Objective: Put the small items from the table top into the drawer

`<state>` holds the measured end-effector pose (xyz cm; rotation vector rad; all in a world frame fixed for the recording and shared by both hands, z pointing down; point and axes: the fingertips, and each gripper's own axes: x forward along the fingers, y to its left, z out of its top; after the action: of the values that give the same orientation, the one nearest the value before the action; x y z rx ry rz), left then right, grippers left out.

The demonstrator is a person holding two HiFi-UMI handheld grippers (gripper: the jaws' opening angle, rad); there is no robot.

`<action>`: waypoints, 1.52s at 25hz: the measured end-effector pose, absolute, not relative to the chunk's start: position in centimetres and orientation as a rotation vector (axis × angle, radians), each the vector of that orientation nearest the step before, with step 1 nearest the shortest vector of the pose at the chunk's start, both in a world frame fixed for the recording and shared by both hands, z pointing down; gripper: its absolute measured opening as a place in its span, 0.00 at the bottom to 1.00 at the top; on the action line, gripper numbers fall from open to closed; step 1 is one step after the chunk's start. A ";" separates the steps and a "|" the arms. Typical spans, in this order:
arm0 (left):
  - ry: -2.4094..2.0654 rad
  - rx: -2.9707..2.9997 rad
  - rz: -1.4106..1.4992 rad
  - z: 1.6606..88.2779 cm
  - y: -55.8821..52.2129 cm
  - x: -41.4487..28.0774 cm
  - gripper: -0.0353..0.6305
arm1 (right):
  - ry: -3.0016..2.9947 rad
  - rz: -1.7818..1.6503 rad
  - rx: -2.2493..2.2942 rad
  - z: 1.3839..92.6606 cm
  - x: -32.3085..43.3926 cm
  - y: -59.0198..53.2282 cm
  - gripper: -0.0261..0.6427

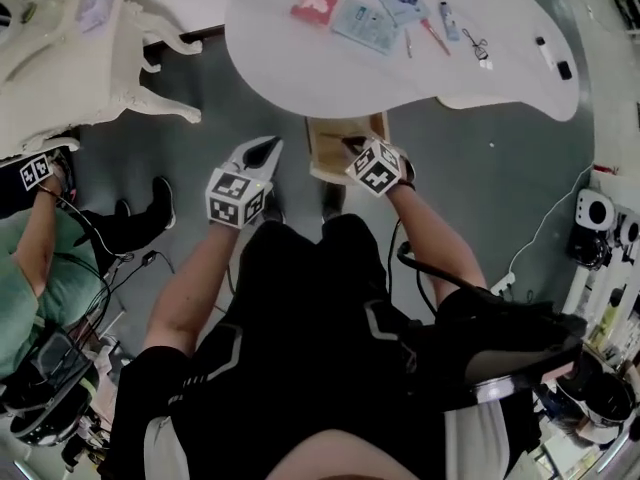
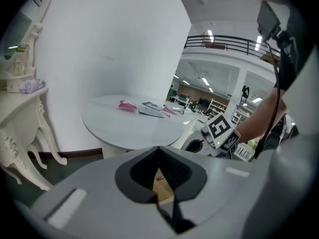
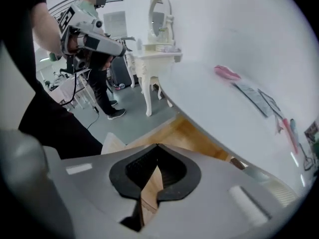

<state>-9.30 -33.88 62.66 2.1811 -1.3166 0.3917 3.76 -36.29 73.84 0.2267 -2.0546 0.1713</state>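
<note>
Small items lie on the white table top point(image 1: 300, 68): a red packet point(image 1: 316, 3), two blue packets point(image 1: 364, 24), a pen point(image 1: 434, 36), a tube and scissors point(image 1: 477, 47). Under the table's near edge a wooden drawer point(image 1: 340, 153) stands pulled out. My right gripper point(image 1: 352, 145) is at the drawer's near right corner, jaws shut with nothing seen between them. My left gripper point(image 1: 268, 149) hangs left of the drawer, also shut and holding nothing. In the left gripper view point(image 2: 159, 148) the red packet point(image 2: 127, 105) lies far ahead. In the right gripper view point(image 3: 157, 146) the drawer point(image 3: 174, 133) lies just beyond the tips.
An ornate white dressing table point(image 1: 70, 58) stands at the far left. Another person in green point(image 1: 30, 268) stands at the left with cables around. White equipment and bottles point(image 1: 598, 228) crowd the right edge. A black marker point(image 1: 546, 52) lies at the table's far right.
</note>
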 end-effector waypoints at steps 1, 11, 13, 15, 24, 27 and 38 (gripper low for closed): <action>-1.306 2.210 0.396 62.1 -34.3 -9.2 0.05 | -2.065 0.188 0.269 73.1 3.9 -36.6 0.04; -1.257 2.371 0.369 57.6 -36.3 -7.4 0.05 | -2.221 0.328 0.544 65.2 4.4 -38.0 0.04; -1.274 2.401 0.334 56.1 -36.7 -7.2 0.05 | -2.255 0.331 0.616 63.3 4.4 -38.3 0.04; -1.298 2.426 0.289 54.4 -37.0 -7.4 0.05 | -2.291 0.316 0.702 61.1 4.5 -39.0 0.04; -1.359 2.404 0.177 51.0 -37.1 -8.4 0.05 | -2.506 0.443 1.029 51.4 4.6 -41.5 0.04; -1.360 2.444 0.166 49.7 -37.0 -8.2 0.05 | -2.550 0.435 1.061 49.2 4.4 -41.5 0.04; -1.423 2.497 0.144 46.6 -37.6 -9.1 0.05 | -2.647 0.428 1.157 44.7 4.5 -41.5 0.04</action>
<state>-9.14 -37.61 46.57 2.4969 -1.4232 0.1436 4.50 -41.47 44.67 1.1573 -2.6468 0.4281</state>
